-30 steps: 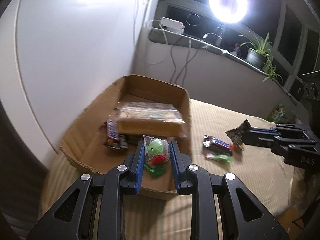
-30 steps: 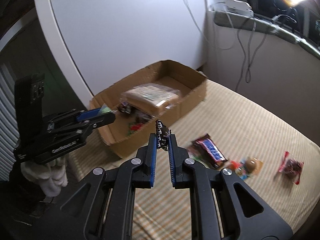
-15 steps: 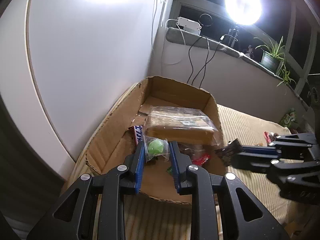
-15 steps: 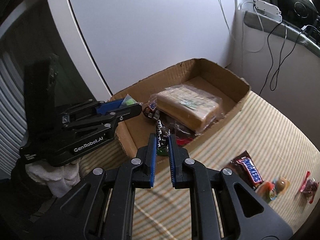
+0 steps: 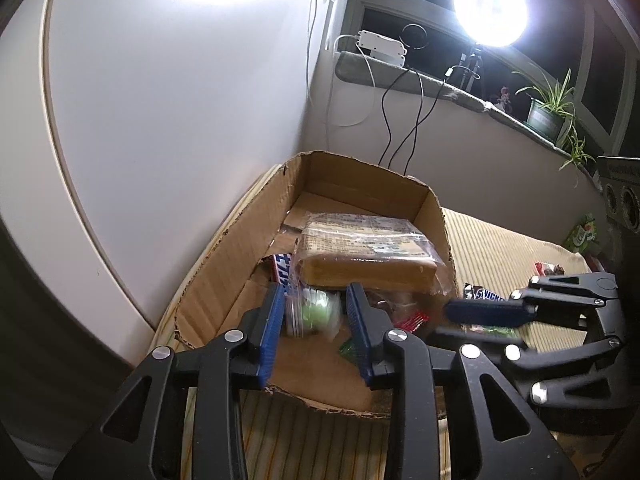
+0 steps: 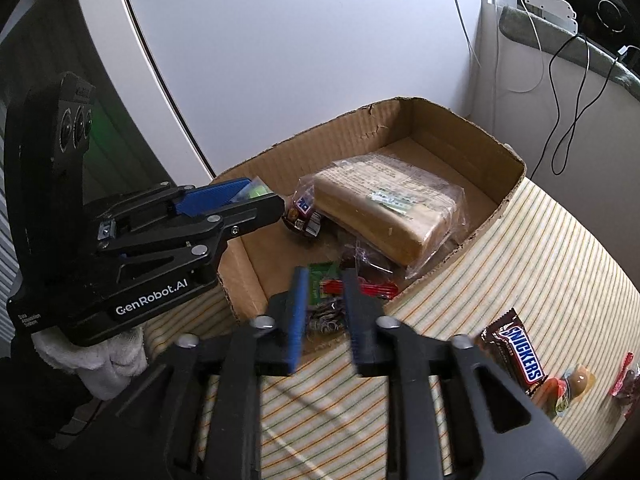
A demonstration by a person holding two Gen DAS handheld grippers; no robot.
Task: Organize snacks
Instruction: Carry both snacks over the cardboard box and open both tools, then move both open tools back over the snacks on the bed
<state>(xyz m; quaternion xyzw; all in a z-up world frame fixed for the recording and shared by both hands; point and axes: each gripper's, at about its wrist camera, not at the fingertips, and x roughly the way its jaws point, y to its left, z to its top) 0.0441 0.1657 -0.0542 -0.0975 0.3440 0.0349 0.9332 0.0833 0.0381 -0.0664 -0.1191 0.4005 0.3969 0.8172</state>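
Observation:
My left gripper hangs over the near end of the cardboard box. Its jaws are opening, and a clear packet with a green candy shows blurred between them, clear of the right pad. My right gripper is over the box's near corner, jaws opening. The small dark crinkled packet lies blurred below and between its pads, which do not touch it. A wrapped loaf and several small snacks fill the box. Each gripper shows in the other's view: the left gripper and the right gripper.
On the striped bed cover to the right lie a Snickers bar, a jelly cup and a red packet. A green packet lies farther back. A white wall stands behind the box, and a bright lamp on the sill.
Both grippers came in over the box. The right jaws, shut on the dark packet before, have parted and it has dropped lower. The left jaws have widened around the green candy packet.

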